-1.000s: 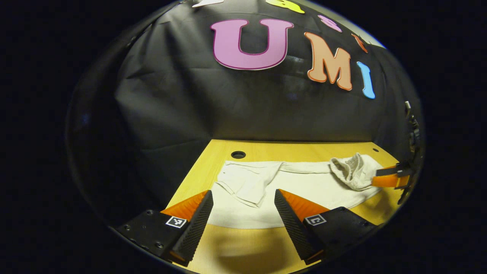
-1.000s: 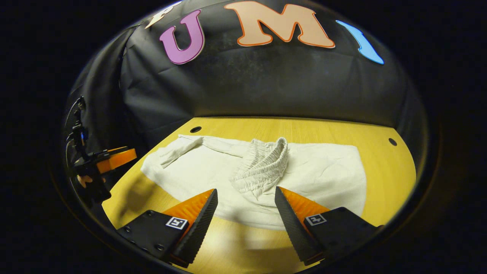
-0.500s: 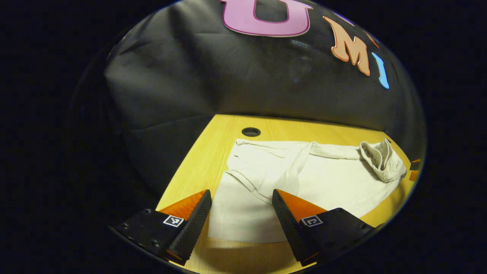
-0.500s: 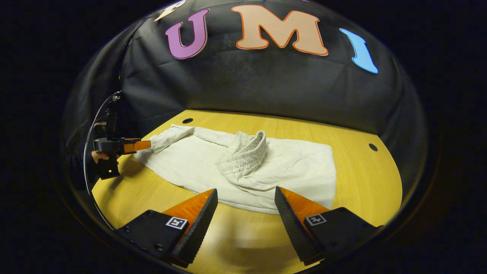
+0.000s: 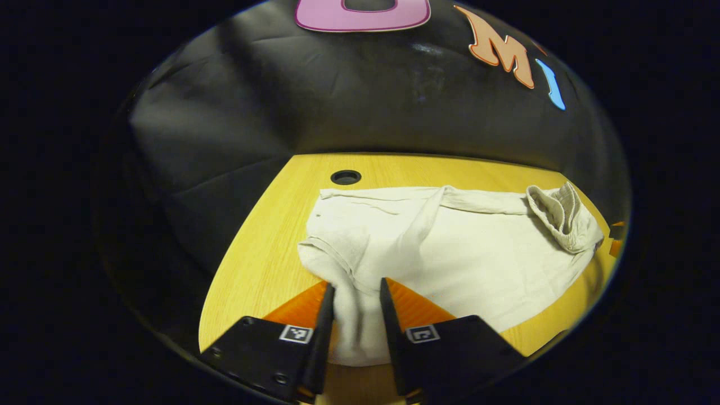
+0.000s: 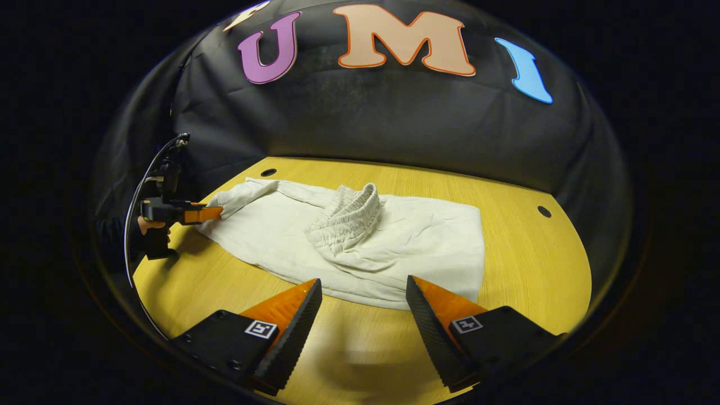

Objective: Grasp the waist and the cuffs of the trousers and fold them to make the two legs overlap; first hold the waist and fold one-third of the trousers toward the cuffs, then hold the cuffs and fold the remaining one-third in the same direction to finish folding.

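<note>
Table [image 6: 529, 264] bare rightward; left gripper [image 5: 355, 315] pinching trousers [image 5: 450, 247] edge

Plain cream trousers [image 6: 394, 236] lie on a yellow wood-grain table [image 6: 529, 264].

Trousers [image 5: 461, 253]: matt wrinkled cloth, ribbed waistband [image 6: 349, 216]. Table [image 6: 523, 259]: smooth wood grain.

Right tongs [image 6: 363, 315] spread above table [image 6: 529, 270], near trousers [image 6: 405, 242].
</note>
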`<state>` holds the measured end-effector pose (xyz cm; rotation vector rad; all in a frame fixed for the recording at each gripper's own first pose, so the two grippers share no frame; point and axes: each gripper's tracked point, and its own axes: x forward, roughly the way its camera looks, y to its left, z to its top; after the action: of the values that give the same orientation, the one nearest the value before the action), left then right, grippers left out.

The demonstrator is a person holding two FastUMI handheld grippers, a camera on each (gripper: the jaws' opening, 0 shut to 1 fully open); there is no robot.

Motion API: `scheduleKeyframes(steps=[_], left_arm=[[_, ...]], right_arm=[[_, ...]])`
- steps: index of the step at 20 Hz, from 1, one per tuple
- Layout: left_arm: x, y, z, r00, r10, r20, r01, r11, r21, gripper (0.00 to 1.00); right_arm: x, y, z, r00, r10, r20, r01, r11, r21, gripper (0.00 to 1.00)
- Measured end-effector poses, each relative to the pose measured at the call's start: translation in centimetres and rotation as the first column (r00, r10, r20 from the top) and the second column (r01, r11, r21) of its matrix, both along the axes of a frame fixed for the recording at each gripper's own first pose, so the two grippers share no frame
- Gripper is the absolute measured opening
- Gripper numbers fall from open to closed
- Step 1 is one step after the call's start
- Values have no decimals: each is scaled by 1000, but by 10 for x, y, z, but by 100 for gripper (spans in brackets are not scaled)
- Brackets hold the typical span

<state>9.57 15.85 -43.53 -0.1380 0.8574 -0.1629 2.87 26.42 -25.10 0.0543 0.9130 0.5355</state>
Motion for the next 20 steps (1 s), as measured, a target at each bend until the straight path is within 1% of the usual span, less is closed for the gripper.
scheduleKeyframes(steps=[1,2,3,4,5,7,9,10,12,14,15,16,17,18,19,20], left_arm=[[3,-4,1,1000,11,6,-11,1000,-14,37],[3,-7,2,1000,29,10,-29,999,-23,15],[4,-7,3,999,45,15,-44,999,-24,10],[5,-7,2,998,60,13,-60,998,-14,2],[3,-6,3,997,73,4,-73,997,1,0],[7,-5,9,995,101,7,-101,994,32,0],[12,-12,26,992,124,30,-124,992,5,0],[14,-16,35,991,129,36,-129,992,-3,0],[21,-25,52,989,139,59,-138,990,-21,0],[30,-41,74,986,141,92,-137,990,-45,0],[35,-49,85,984,139,108,-133,989,-56,0],[40,-59,98,982,136,129,-129,990,-65,0],[44,-69,110,981,131,145,-121,990,-77,0],[50,-81,123,978,127,165,-113,990,-88,0],[56,-93,135,976,118,183,-101,990,-100,0],[60,-105,147,973,111,204,-90,990,-107,0]], right_arm=[[1,-2,1,1000,-7,-2,7,1000,7,92],[2,-5,2,1000,-11,-1,11,1000,10,97],[2,-8,3,1000,-12,1,12,1000,10,97],[3,-12,4,1000,-12,5,12,1000,9,92],[3,-16,5,1000,-12,7,12,1000,9,92],[5,-25,8,1000,-20,12,19,1000,12,92],[7,-37,12,999,-35,16,35,999,19,92],[9,-43,14,999,-41,18,41,999,24,96],[10,-53,16,998,-50,23,50,998,31,97],[11,-65,18,998,-57,27,56,998,39,96],[12,-71,19,998,-60,31,59,997,44,92],[12,-76,20,997,-63,34,61,997,47,96],[12,-82,20,997,-67,38,65,997,50,96],[12,-89,21,997,-72,41,70,996,54,92],[12,-95,20,996,-78,40,76,995,61,92],[12,-102,17,996,-84,35,82,994,67,96]])
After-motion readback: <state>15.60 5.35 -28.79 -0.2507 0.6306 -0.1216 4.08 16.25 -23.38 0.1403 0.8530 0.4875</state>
